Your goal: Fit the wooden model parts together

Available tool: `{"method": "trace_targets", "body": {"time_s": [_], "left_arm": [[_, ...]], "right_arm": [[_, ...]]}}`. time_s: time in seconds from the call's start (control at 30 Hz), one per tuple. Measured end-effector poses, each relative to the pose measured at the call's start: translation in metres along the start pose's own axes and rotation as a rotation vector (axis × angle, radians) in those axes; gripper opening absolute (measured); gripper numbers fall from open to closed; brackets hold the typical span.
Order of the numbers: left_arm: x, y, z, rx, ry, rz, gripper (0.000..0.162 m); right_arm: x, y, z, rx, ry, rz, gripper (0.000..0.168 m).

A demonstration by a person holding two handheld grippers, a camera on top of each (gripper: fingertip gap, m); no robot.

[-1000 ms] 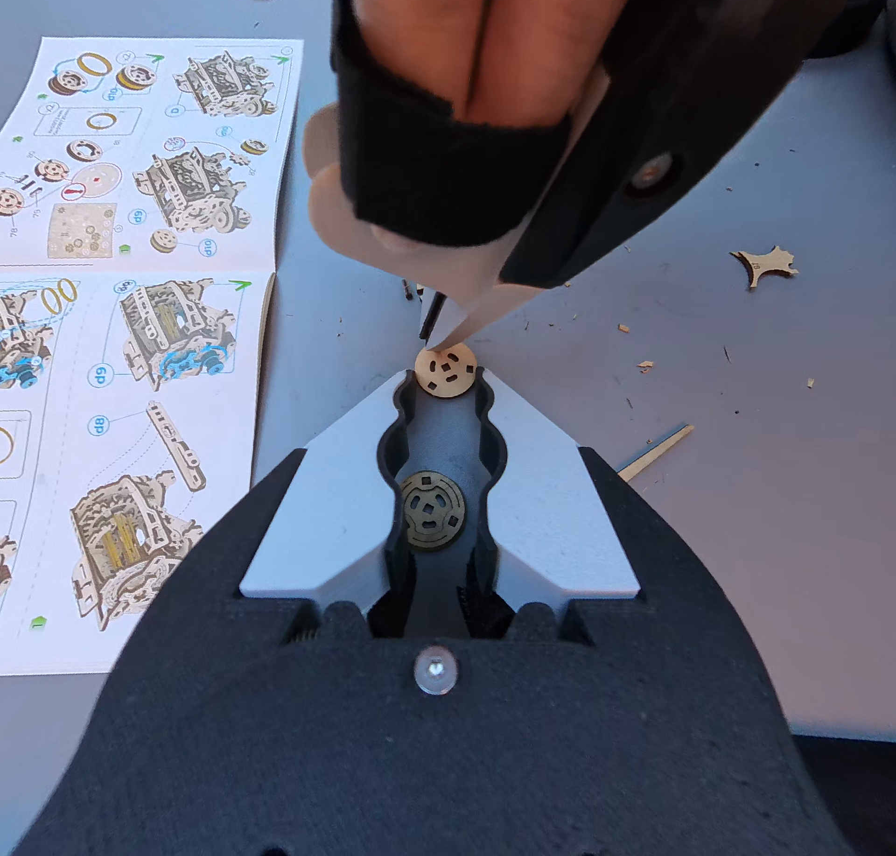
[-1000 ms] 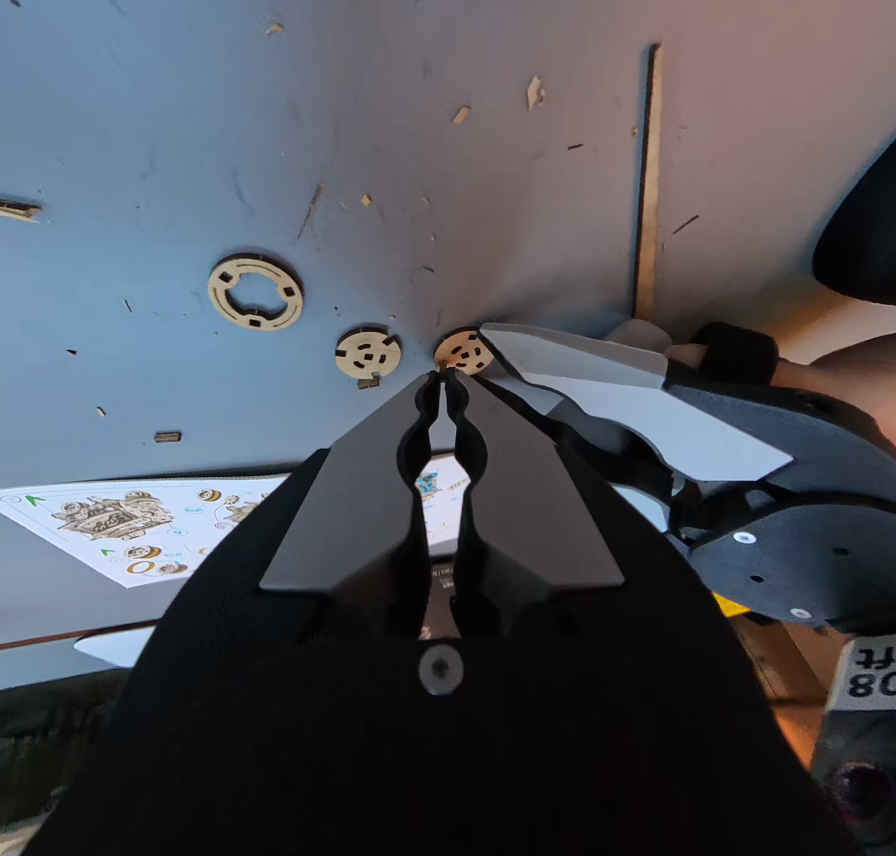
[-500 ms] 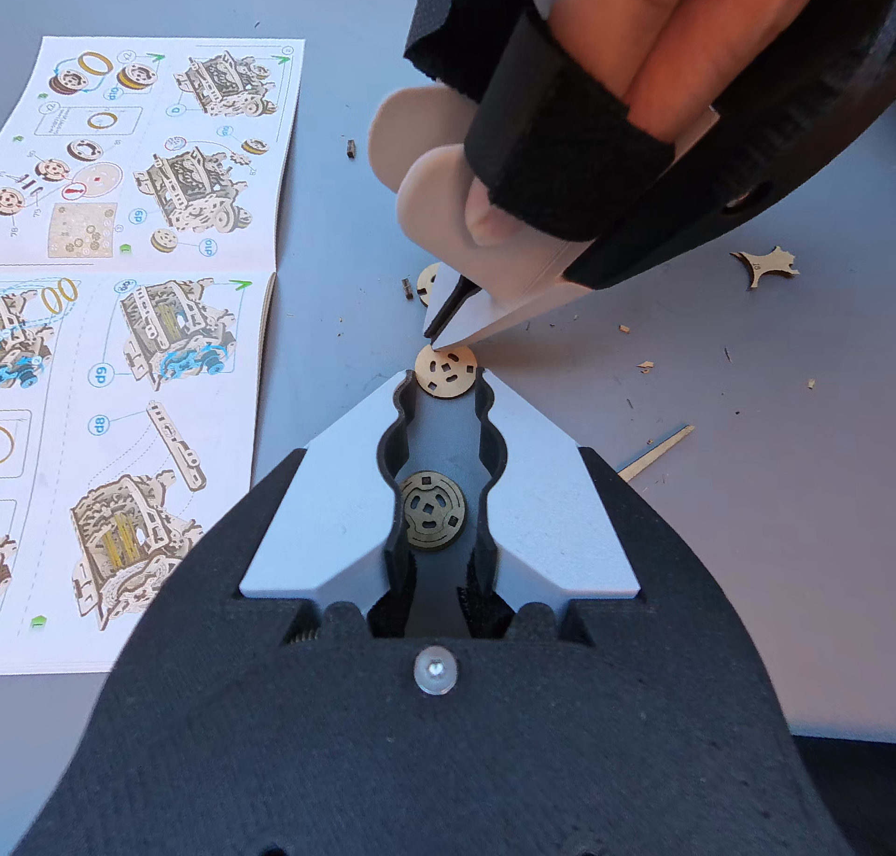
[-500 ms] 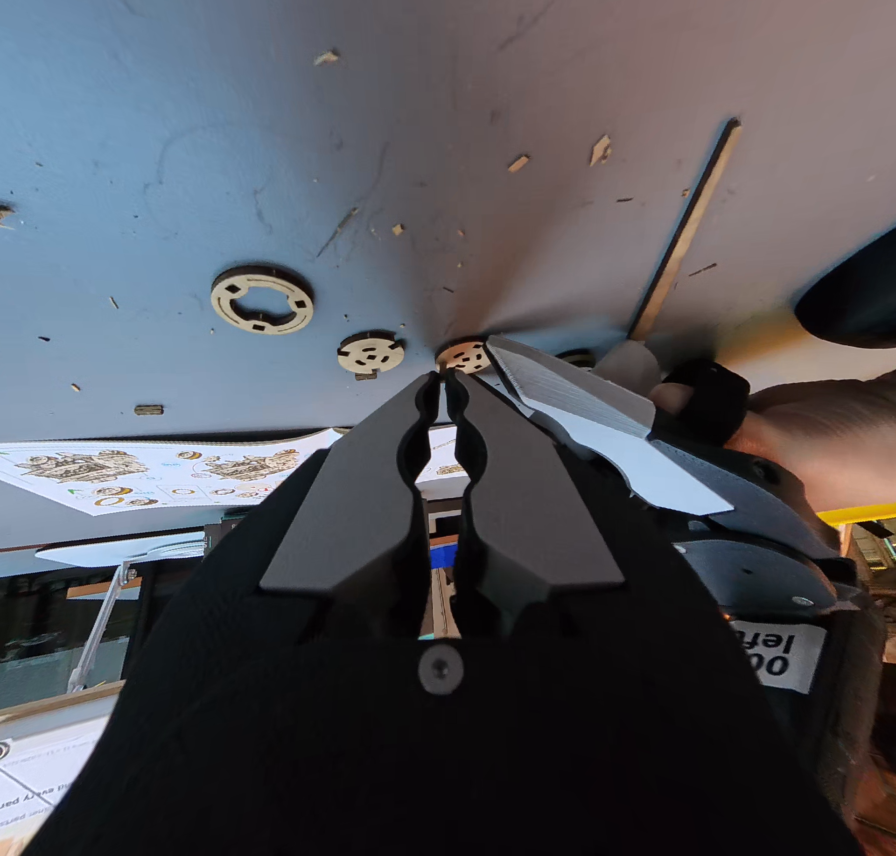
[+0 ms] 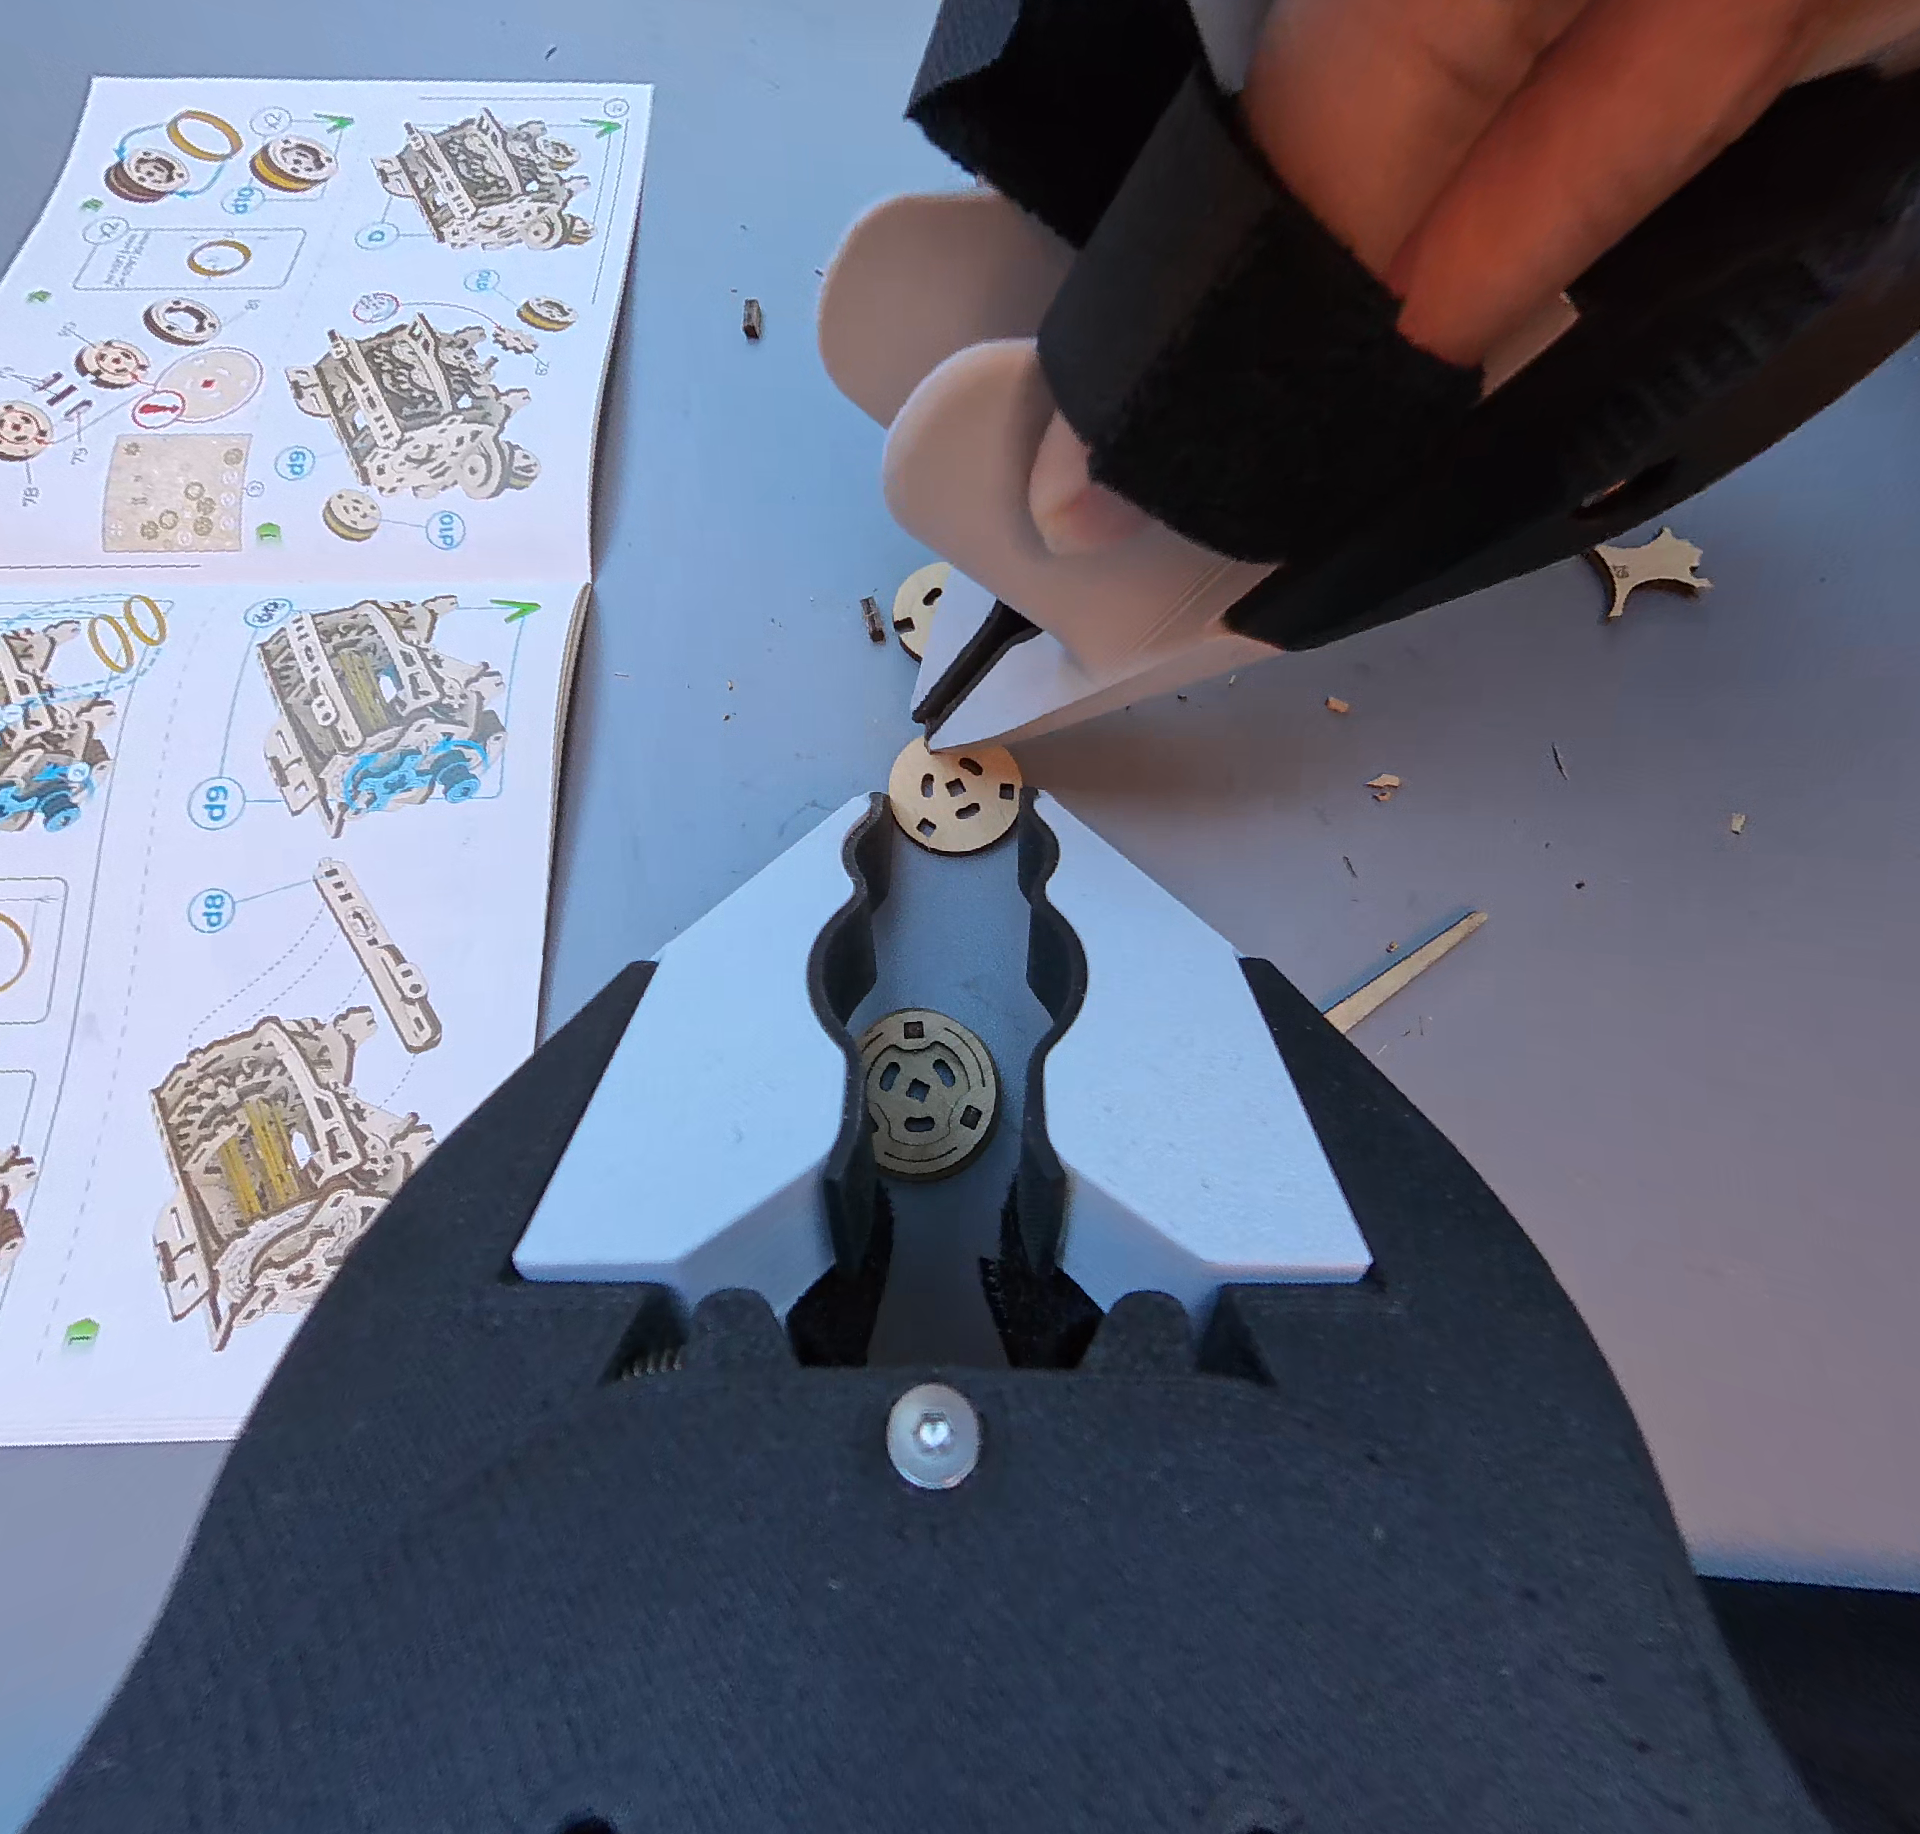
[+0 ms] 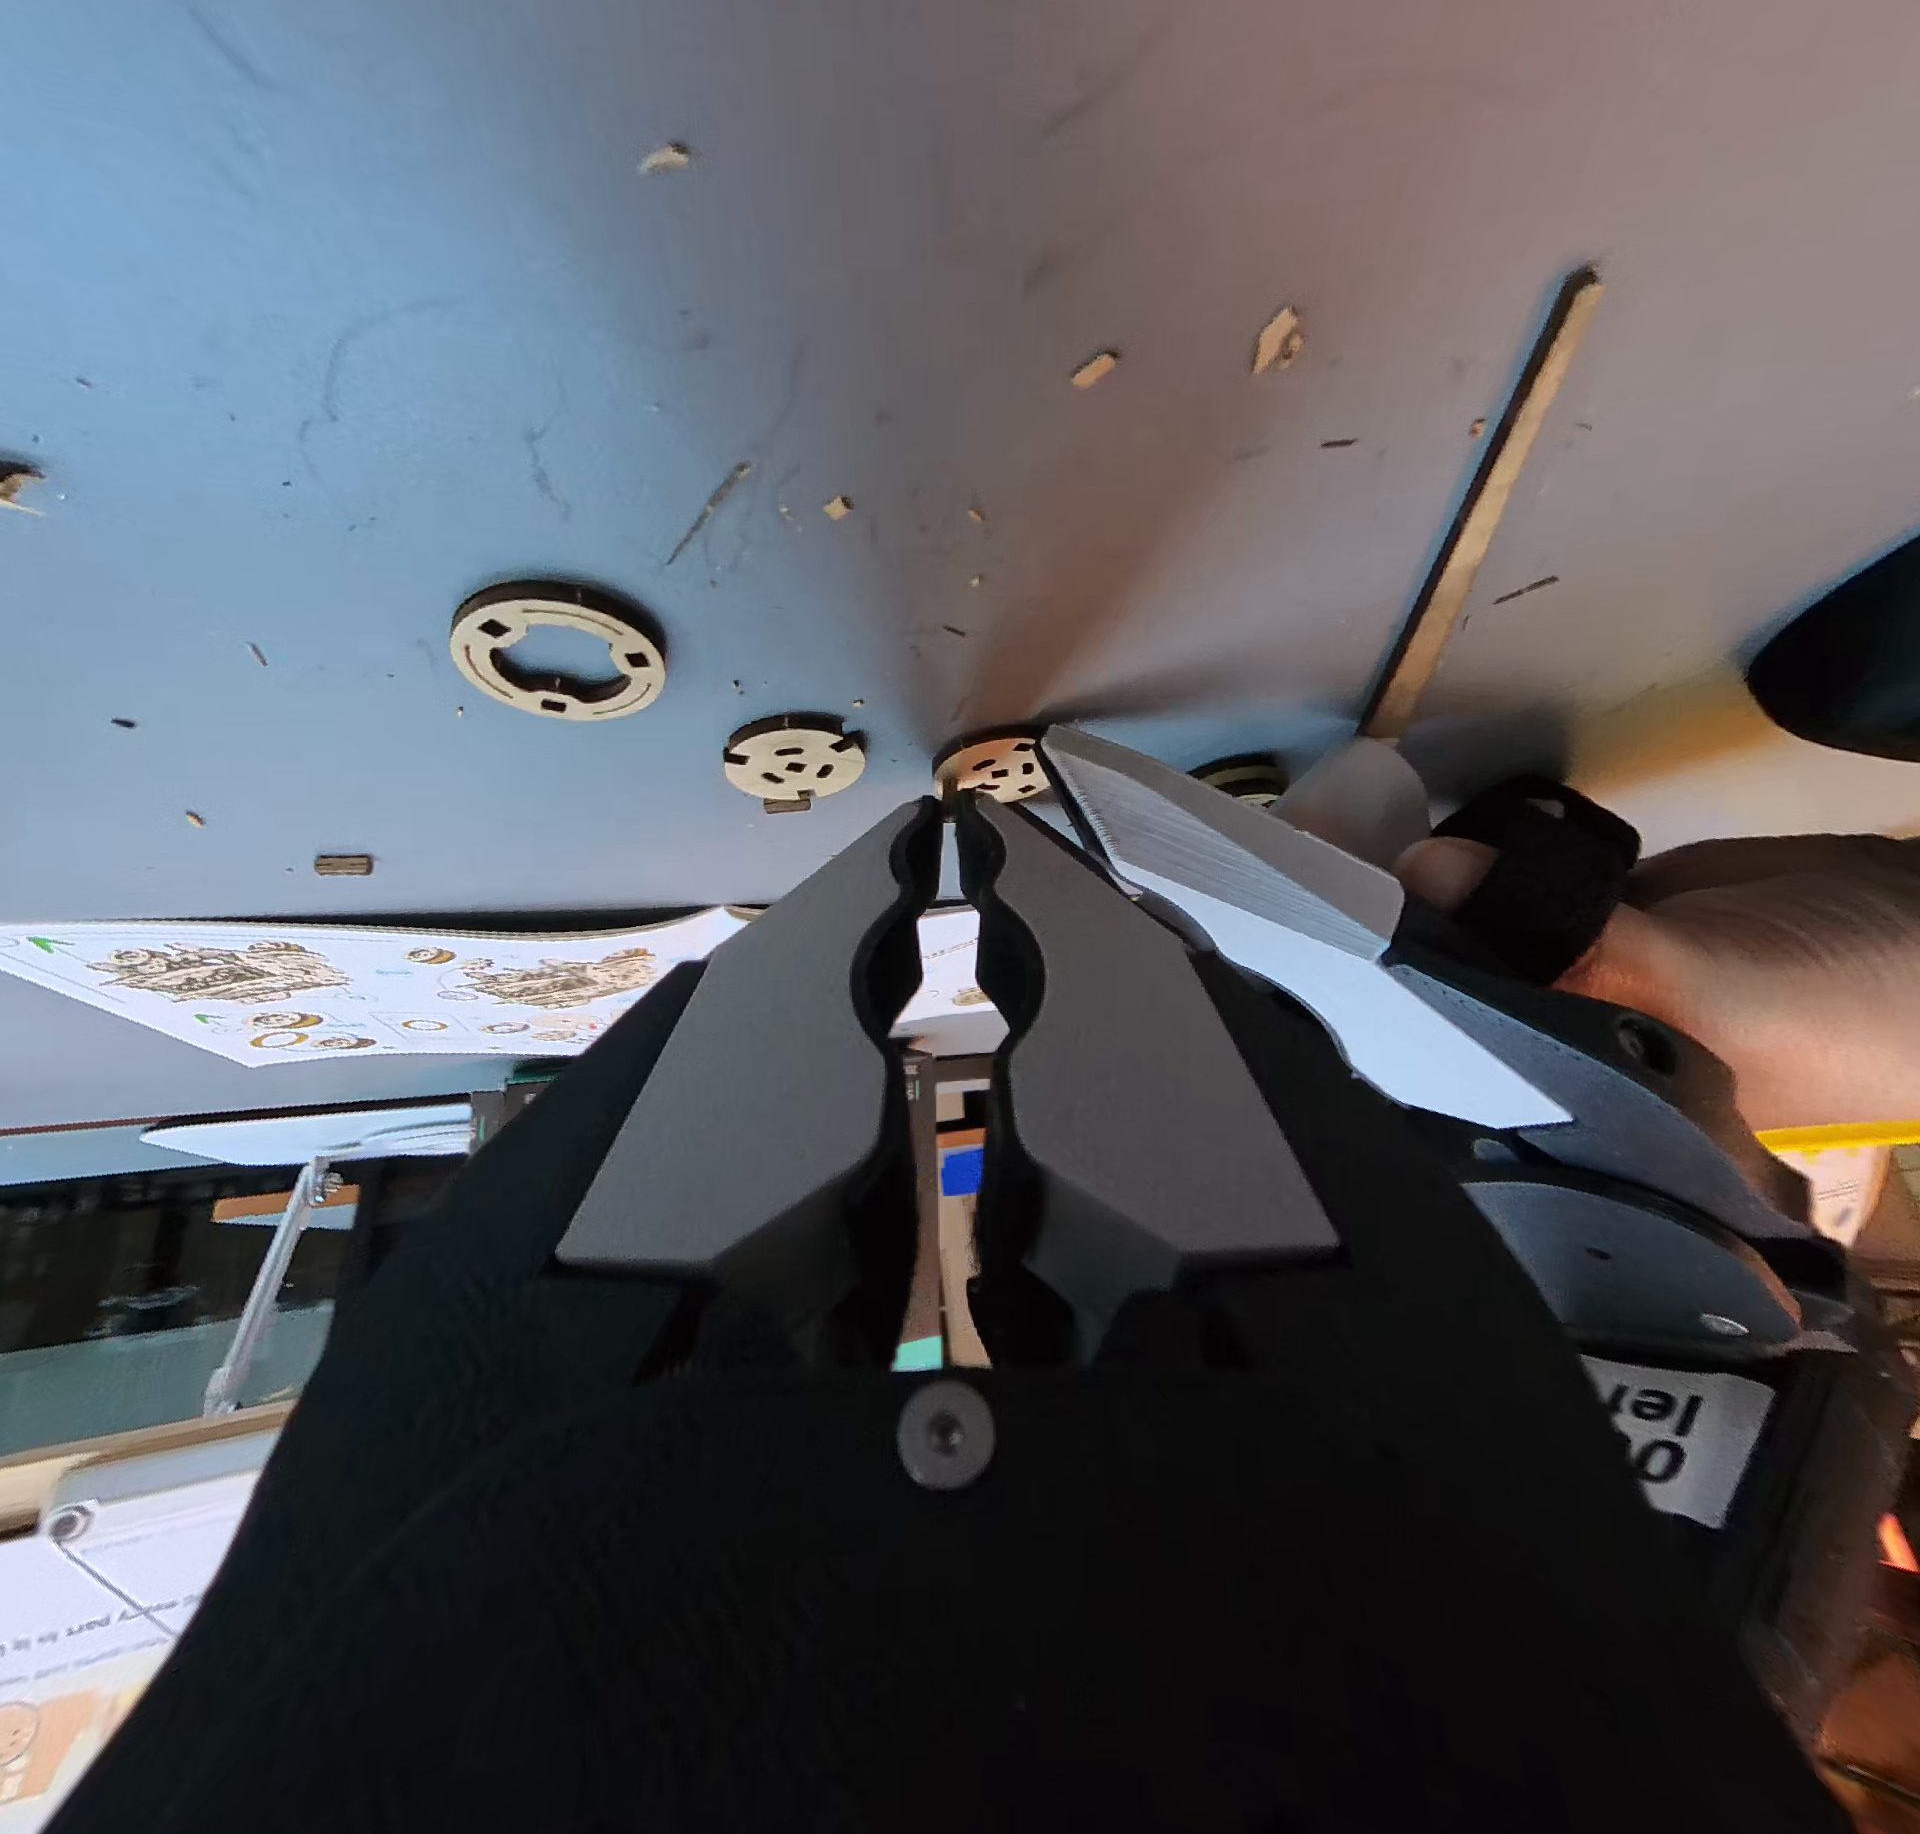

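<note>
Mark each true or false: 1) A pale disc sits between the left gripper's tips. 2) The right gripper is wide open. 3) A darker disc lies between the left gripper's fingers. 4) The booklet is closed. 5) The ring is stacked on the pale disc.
1) True: the pale disc sits between the left gripper tips.
2) False: the right gripper is shut, tips at the pale disc's edge.
3) True: the darker disc lies there, on the table.
4) False: the booklet lies open.
5) False: the ring lies apart.
</note>
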State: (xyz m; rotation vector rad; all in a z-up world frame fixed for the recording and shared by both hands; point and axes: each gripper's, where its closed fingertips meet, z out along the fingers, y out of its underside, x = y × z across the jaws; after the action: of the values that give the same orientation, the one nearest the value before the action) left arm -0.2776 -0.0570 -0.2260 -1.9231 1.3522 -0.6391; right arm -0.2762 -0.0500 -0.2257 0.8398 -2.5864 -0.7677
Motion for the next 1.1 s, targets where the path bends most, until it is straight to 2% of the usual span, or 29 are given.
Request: {"method": "trace_targets", "body": {"time_s": [0.1,0.5,0.63,0.73,0.83,0.9,1.03,1.1], "left_arm": [[0.000,0.000,0.000,0.000,0.000,-0.002,0.022],[0.000,0.000,0.000,0.000,0.000,-0.004,0.023],[0.000,0.000,-0.001,0.004,0.003,-0.035,0.023],[-0.005,-0.003,-0.006,0.027,-0.010,-0.081,0.032],[-0.009,-0.025,-0.021,0.166,-0.012,-0.113,0.018],[-0.010,-0.035,-0.028,0.233,-0.004,-0.144,0.018],[-0.014,-0.043,-0.030,0.271,-0.012,-0.181,0.010],[-0.015,-0.040,-0.028,0.263,-0.017,-0.182,0.001]], "right_arm": [[0.001,0.002,0.001,0.007,-0.004,0.057,0.003],[0.005,0.007,-0.001,0.026,0.033,0.087,0.003],[0.009,0.010,-0.004,0.080,0.072,0.222,0.002],[0.014,0.020,-0.009,0.115,0.146,0.380,0.003],[0.018,0.036,-0.017,0.090,0.261,0.480,0.002],[0.017,0.040,-0.021,0.084,0.298,0.532,0.002],[0.018,0.044,-0.028,0.083,0.355,0.609,0.002],[0.018,0.047,-0.030,0.071,0.385,0.626,0.002]]}}
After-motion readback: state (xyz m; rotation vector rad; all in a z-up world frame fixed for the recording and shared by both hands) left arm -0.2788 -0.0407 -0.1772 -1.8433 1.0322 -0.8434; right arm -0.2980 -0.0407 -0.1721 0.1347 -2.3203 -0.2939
